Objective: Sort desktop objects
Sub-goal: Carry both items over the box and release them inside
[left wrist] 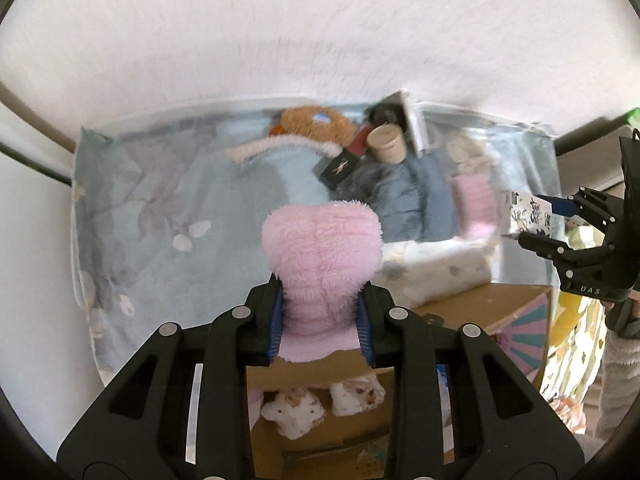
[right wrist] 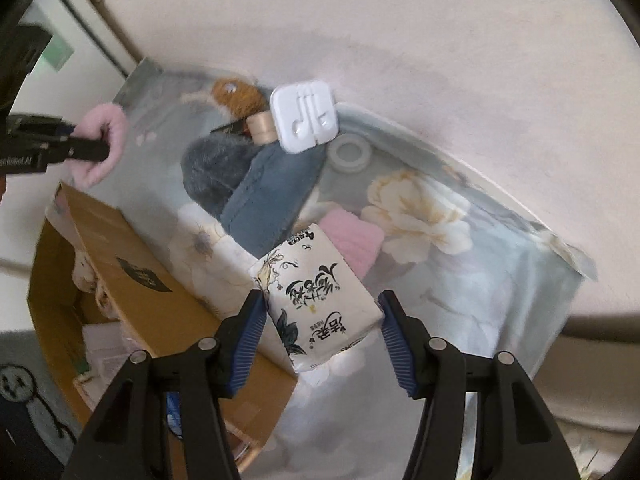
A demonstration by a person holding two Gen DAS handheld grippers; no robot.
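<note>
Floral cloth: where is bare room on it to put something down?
The cloth is bare left of the pink sock, up to its left edge. Another bare patch lies right of the tissue pack. Crowded: the far middle, around the cork cup and blue slipper.

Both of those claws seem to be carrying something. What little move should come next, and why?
Probably lower the left gripper toward the open cardboard box just beneath it. It is shut on the pink fluffy sock, held up over the box's edge, and similar soft items already lie inside.

Black hand-held gripper (left wrist: 322, 322), blue ribbed pads (left wrist: 275, 330)
</note>
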